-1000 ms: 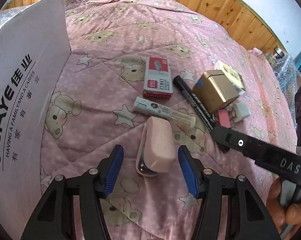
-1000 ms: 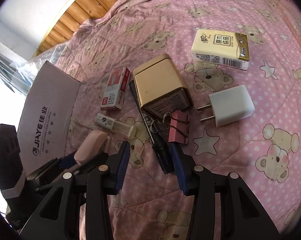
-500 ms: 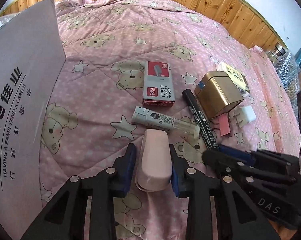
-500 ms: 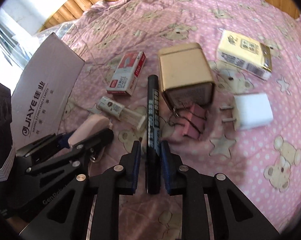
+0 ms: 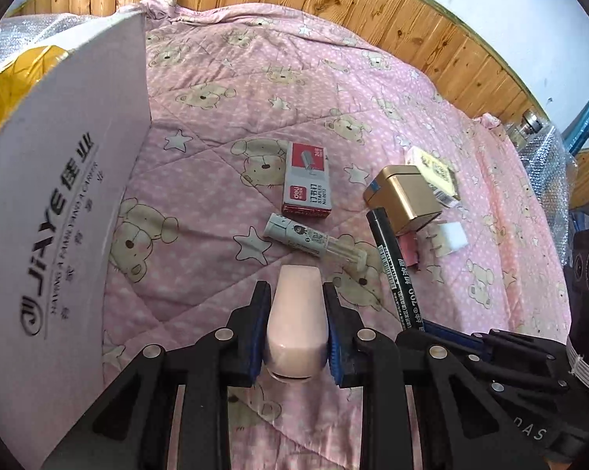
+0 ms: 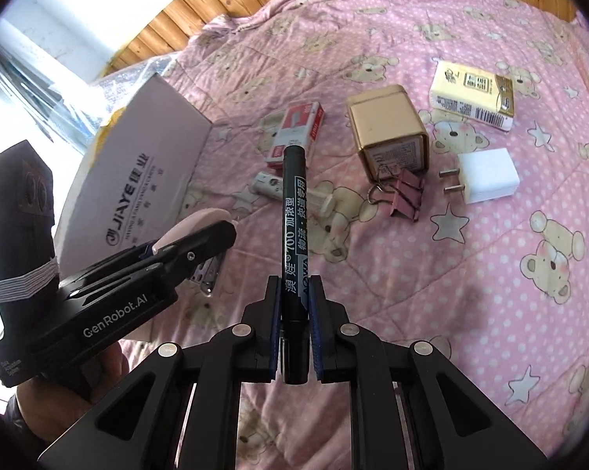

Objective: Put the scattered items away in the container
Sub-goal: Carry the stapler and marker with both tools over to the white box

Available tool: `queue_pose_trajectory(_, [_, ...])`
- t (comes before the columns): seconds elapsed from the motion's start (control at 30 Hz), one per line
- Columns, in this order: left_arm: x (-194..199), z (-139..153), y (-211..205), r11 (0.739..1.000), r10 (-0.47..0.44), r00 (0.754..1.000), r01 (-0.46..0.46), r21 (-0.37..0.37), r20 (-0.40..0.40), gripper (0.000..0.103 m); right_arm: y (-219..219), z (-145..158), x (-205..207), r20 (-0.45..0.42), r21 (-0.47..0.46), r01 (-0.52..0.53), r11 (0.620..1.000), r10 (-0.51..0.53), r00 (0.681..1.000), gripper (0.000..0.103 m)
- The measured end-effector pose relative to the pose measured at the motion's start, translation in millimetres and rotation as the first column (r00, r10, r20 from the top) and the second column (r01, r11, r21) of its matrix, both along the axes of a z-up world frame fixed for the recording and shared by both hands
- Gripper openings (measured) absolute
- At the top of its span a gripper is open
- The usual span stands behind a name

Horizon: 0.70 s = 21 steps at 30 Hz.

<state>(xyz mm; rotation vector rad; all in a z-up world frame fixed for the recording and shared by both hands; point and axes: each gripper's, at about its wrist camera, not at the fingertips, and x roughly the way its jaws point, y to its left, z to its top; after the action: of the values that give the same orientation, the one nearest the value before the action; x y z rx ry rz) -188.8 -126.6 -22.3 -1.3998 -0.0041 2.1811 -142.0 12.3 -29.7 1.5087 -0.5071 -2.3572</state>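
Pink bear-print quilt [image 5: 224,78], both grippers loaded.
The JiAYE carton [image 5: 59,211] stands left. The left gripper [image 5: 294,333] clamps the pink stapler [image 5: 296,325]; the right gripper [image 6: 294,321] pinches the "700" marker [image 6: 293,235] near its tail, so it could pivot and slip. The "STAPLES" box [image 5: 307,182] lies on the quilt.

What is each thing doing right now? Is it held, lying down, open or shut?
Left gripper: shut on the stapler.
Stapler: held, lifted off the quilt.
Right gripper: shut on the marker.
Marker: held, cap on.
Box: open, flap up.
Staples: lying flat.
Tube: lying on its side.
Tin: shut, tipped over.
Clip: lying beside the tin.
Charger: unplugged, lying flat.
Tissues: lying flat.
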Motion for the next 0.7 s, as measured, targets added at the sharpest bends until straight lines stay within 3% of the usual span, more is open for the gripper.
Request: queue_pose_trajectory(0.7, [56.3,57.8,-19.6,0.997,-0.020,0.996,0.026,0.067,-0.090,0.027,-16.0,52.1,64.3,-0.110,0.024,0.018,1.000,-0.015,0.994,0.014])
